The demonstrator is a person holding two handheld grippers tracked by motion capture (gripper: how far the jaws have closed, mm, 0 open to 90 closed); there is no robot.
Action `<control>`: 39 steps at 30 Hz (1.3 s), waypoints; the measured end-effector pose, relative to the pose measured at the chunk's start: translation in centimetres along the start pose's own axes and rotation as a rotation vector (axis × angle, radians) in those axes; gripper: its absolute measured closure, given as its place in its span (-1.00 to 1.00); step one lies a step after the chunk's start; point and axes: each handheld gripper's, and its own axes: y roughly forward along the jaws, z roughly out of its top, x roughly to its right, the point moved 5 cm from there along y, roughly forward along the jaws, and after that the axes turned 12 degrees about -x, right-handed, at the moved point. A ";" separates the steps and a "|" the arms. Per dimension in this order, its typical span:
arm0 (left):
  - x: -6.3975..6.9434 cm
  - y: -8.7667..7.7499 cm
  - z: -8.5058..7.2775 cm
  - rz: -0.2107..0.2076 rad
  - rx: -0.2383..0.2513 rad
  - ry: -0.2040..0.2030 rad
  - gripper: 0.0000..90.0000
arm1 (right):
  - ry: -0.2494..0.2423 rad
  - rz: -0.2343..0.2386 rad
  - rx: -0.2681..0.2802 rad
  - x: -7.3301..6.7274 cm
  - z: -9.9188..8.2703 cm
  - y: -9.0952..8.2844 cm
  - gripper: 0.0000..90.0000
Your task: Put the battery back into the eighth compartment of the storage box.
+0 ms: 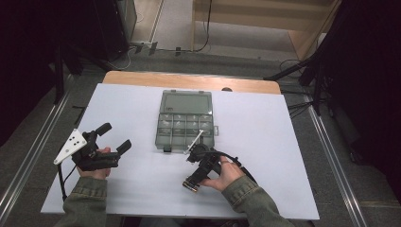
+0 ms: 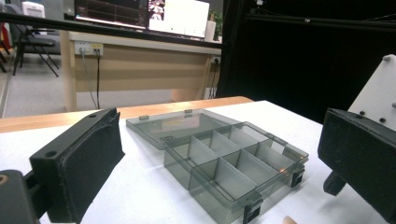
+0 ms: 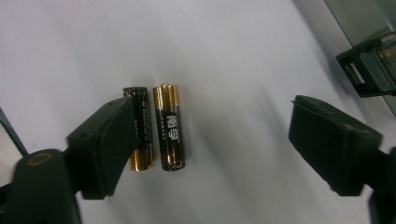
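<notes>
Grey compartment box (image 1: 185,124) – lid open – mid-table (image 1: 265,142), wooden desk (image 2: 140,70) behind the box, monitor (image 2: 180,16) above it.

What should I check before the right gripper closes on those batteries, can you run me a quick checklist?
1. Right gripper jaws wide enough: ok, they stand apart with nothing pressed.
2. Batteries between the jaws: ok in part, the right battery lies in the gap; the left battery is half under the left jaw.
3. One battery singled out: not ok, the two lie side by side, touching or nearly so.
4. Organizer box open: ok, lid laid back, compartments show nothing inside.
5. Left gripper out of the way: ok, open, off to the left.
6. Grip height above the table: cannot tell.
</notes>
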 end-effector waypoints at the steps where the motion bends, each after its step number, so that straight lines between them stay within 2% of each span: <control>1: 0.0 0.0 0.0 0.000 0.001 0.000 -1.00 | -0.002 -0.006 -0.003 -0.1 0.0 0.0 -0.49; 3: 0.0 0.0 0.0 -0.001 0.002 -0.001 -1.00 | -0.025 -0.013 -0.008 -0.2 0.0 0.0 -0.34; 6: 0.0 0.0 0.0 -0.001 0.002 -0.001 -1.00 | -0.028 -0.015 -0.017 -0.6 0.0 -0.1 -0.21; 14: 0.0 0.0 0.0 0.000 0.001 0.000 -1.00 | -0.063 -0.053 -0.066 -1.5 0.1 0.1 0.04; 17: 0.0 0.0 0.0 0.003 0.006 -0.002 -1.00 | -0.073 -0.065 -0.077 -1.6 0.2 0.4 0.07; 25: 0.0 0.0 0.0 0.005 0.001 0.001 -1.00 | -0.058 -0.080 -0.101 -1.6 0.4 0.8 0.32; 30: 0.0 0.0 0.0 0.005 0.001 0.002 -1.00 | -0.072 -0.084 -0.124 -1.8 0.4 1.2 0.60; 32: 0.0 0.0 0.0 0.005 0.000 0.001 -1.00 | -0.060 -0.093 -0.137 -1.9 0.4 1.4 0.70; 39: 0.0 0.0 0.0 0.005 0.001 0.001 -1.00 | -0.059 -0.099 -0.141 -1.9 0.5 1.3 0.73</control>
